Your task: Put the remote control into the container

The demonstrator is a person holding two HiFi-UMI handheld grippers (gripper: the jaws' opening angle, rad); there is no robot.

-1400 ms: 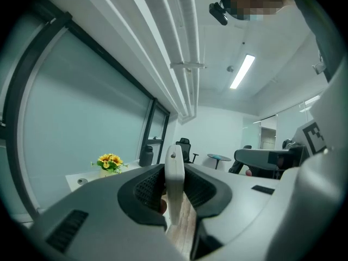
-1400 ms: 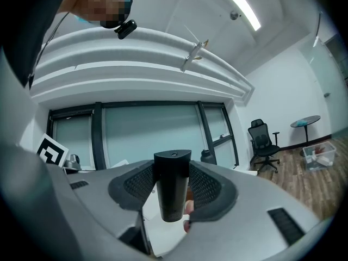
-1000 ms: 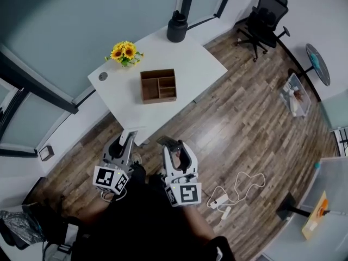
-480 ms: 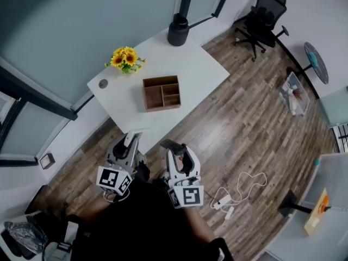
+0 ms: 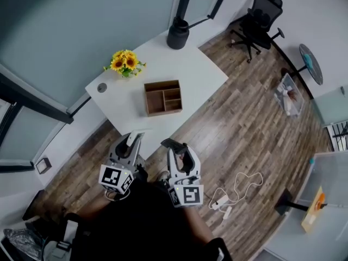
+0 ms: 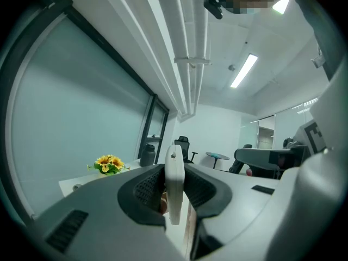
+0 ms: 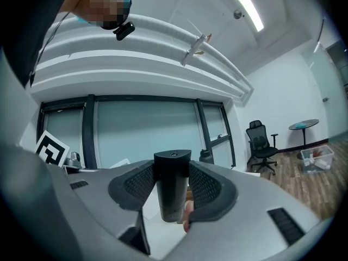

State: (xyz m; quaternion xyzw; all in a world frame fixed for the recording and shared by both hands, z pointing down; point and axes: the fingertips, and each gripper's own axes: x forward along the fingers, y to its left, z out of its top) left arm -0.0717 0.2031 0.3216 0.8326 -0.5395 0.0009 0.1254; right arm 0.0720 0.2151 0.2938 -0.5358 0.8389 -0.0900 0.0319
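A brown wooden container (image 5: 163, 97) with several compartments sits on the white table (image 5: 190, 69), out ahead of both grippers. My left gripper (image 5: 132, 140) is shut on a white remote control (image 5: 135, 135), which stands edge-on between the pads in the left gripper view (image 6: 174, 184). My right gripper (image 5: 175, 148) is shut on a black remote control (image 5: 169, 143), held upright between the jaws in the right gripper view (image 7: 173, 186). Both grippers hang over the wooden floor, short of the table's near edge.
Sunflowers (image 5: 124, 63) stand at the table's back left and a black jug (image 5: 177, 33) at its far corner. A black office chair (image 5: 258, 20) is at the upper right. A white power strip with cable (image 5: 220, 202) lies on the floor to my right.
The table and container have come slightly nearer to the grippers in the head view. Both grippers keep their hold on the remotes.
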